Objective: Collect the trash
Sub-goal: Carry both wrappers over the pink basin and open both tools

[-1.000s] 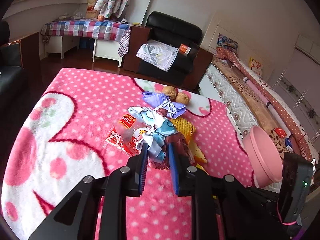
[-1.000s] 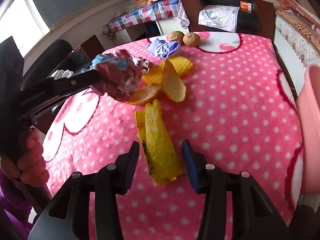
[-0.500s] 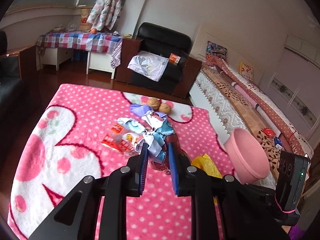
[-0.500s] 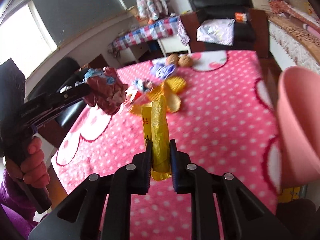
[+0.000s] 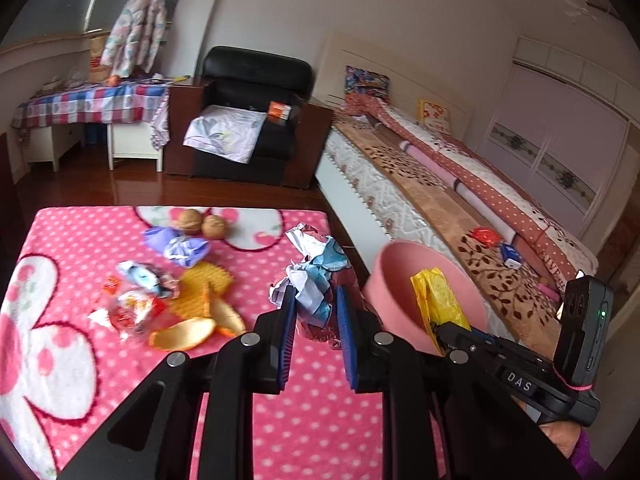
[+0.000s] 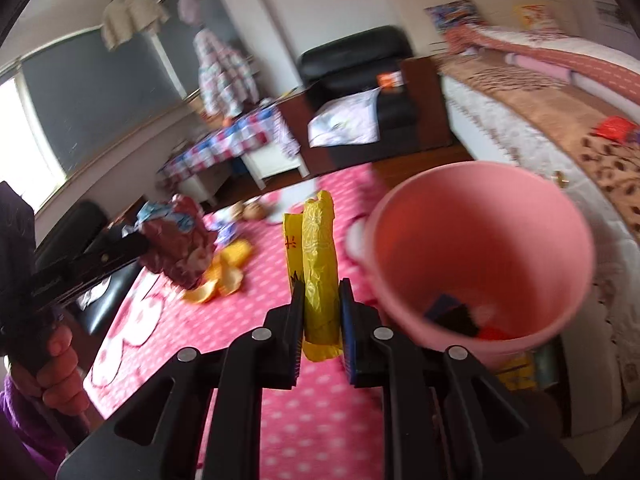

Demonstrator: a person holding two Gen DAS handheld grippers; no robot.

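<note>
Pink bucket (image 6: 476, 248) now sits right ahead of both tools; a second ago each was low over the pink dotted blanket (image 5: 328, 432). Both loads are lifted clear, so dropping looks next. Right gripper (image 6: 320, 316): jaws just closed, now pinching the yellow wrapper (image 6: 318, 264) beside the rim. Left gripper (image 5: 316, 320): narrow, clamped on the crumpled wrapper wad (image 5: 314, 280). Peels (image 5: 200, 312), walnuts (image 5: 202, 224) remain.
</note>
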